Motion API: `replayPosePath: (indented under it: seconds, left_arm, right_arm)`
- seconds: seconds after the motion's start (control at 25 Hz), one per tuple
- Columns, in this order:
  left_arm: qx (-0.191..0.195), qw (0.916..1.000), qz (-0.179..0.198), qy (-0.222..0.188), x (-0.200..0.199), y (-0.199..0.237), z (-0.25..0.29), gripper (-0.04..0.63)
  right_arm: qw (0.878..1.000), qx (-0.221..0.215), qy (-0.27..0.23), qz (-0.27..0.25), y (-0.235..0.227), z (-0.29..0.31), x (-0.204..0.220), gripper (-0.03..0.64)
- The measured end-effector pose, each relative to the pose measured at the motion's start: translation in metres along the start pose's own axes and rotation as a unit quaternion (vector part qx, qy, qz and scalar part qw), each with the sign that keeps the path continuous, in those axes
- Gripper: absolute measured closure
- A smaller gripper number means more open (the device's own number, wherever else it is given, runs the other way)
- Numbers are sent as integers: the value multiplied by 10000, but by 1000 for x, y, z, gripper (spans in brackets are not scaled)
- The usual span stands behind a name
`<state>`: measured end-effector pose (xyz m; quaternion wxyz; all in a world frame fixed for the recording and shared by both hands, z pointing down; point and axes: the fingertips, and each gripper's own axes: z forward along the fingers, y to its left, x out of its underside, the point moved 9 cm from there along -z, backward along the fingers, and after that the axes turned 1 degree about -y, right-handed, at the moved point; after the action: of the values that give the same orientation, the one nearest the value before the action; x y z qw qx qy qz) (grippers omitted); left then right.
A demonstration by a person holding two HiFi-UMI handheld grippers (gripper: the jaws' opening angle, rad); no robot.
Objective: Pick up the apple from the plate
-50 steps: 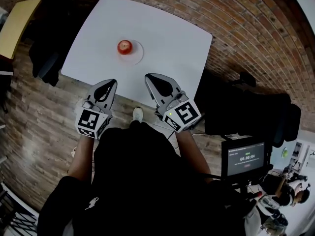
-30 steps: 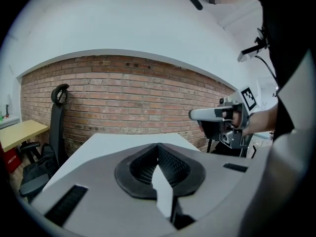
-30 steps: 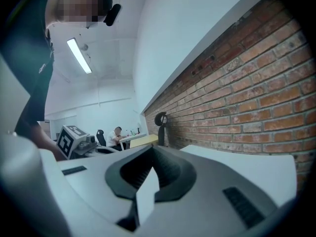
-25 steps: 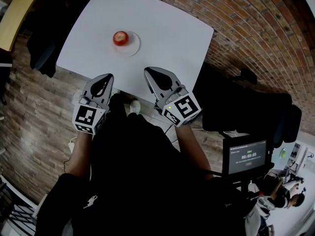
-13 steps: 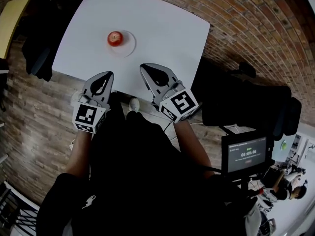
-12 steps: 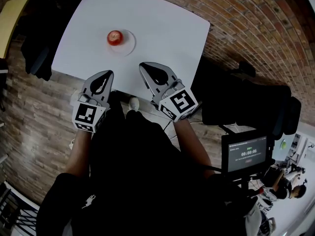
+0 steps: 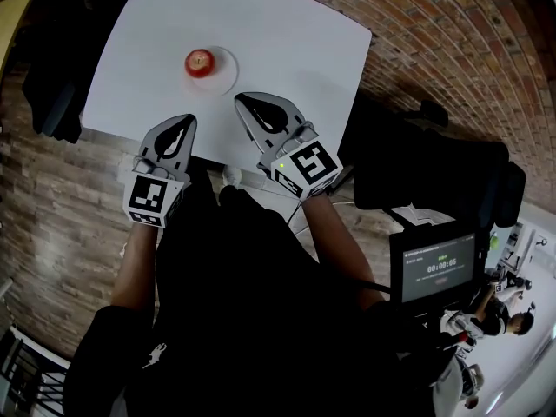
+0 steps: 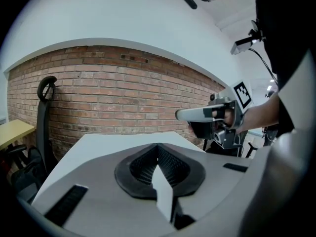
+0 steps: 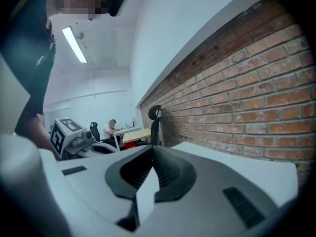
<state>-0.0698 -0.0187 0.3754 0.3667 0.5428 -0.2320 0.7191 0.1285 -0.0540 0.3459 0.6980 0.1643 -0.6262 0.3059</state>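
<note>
The left gripper [image 7: 183, 126] and right gripper [image 7: 249, 104] are hovering over the white table's [image 7: 287, 50] near edge, centre frame, each pressing its jaws together on nothing. The red apple [image 7: 199, 61] is sitting on the plate [image 7: 224, 69], upper left, untouched.

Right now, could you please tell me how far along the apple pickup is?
Nothing is done yet: the round red apple sits on the small white plate on the white table. In hand: nothing; the left gripper and right gripper hover shut and empty near the table's front edge. Remaining: open one, reach, grasp, lift.
</note>
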Motion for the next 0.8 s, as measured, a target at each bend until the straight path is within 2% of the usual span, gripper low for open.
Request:
replayPosePath:
  seconds: [0.56,0.8]
  left_arm:
    - [225,9994,-30,268,15,57,26,589]
    - [283,9985,-32,473,27,75,39,589]
  right_arm:
    - [9990,316,317,67,-19,62,18,614]
    - [9956,471,807,-31,-32,86,47,614]
